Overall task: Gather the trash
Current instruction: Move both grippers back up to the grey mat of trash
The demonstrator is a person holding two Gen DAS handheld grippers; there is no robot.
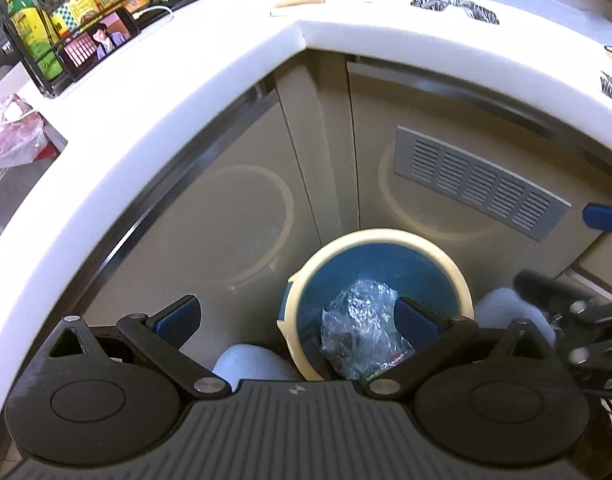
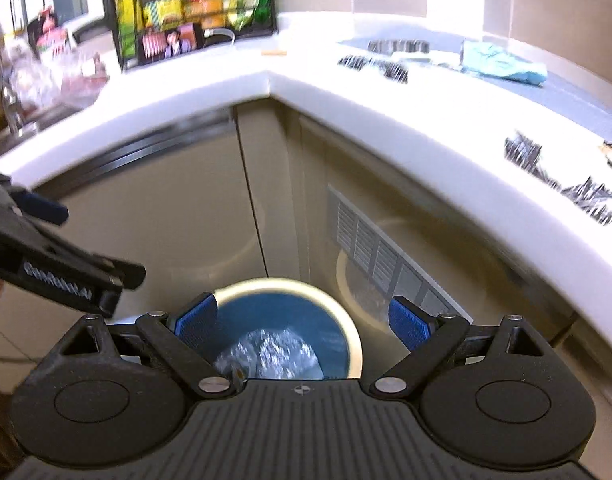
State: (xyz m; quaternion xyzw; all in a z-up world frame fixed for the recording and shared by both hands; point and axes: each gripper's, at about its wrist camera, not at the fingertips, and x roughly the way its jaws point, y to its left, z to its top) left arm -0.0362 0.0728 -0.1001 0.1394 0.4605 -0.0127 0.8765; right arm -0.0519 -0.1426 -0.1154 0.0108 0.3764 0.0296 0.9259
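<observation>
Down below the counter's (image 2: 346, 92) inside corner, the round trash bin (image 1: 458, 276) stands upright, mouth up, crumpled clear plastic (image 1: 362, 312) inside. Left gripper (image 1: 295, 316) and right gripper (image 2: 301, 320) both hang over it, spread wide, holding nothing. Label writing's too blurry to read.

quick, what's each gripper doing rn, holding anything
left gripper: jaws open, holding nothing, above the trash bin.
right gripper: jaws open, holding nothing, also over the bin.
</observation>
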